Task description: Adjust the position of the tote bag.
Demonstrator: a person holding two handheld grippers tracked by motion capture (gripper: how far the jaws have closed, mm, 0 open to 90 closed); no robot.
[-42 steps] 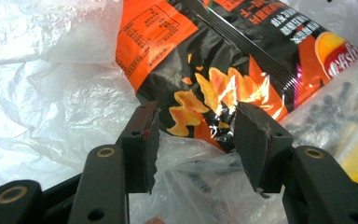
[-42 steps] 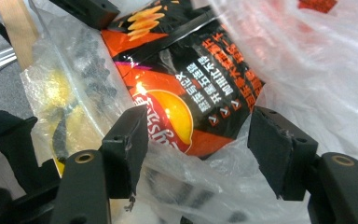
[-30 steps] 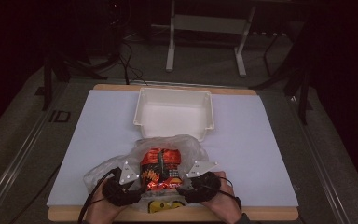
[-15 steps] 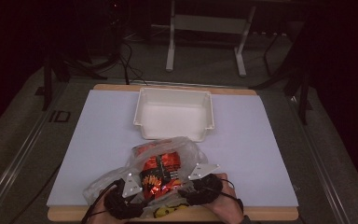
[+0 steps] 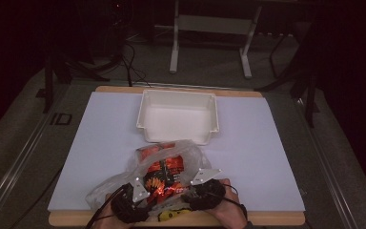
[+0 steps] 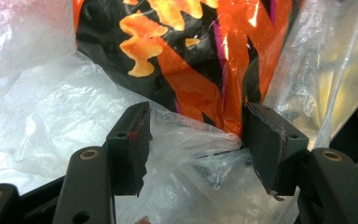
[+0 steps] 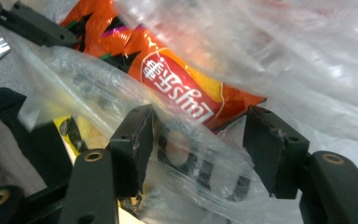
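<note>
Right now your left gripper has just been widening and your right gripper narrowing; both gape around the clear plastic bag at the table's near edge, gripping nothing. Inside lies an orange snack packet; its white script is unreadable.

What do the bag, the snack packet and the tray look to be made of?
Bag: thin clear plastic film, crinkled and see-through, with soft glare.
Snack packet: glossy printed foil or plastic laminate, judging by sharp creases and bright highlights.
Tray: likely rigid moulded plastic, off-white and matte, with smooth rounded walls.
</note>
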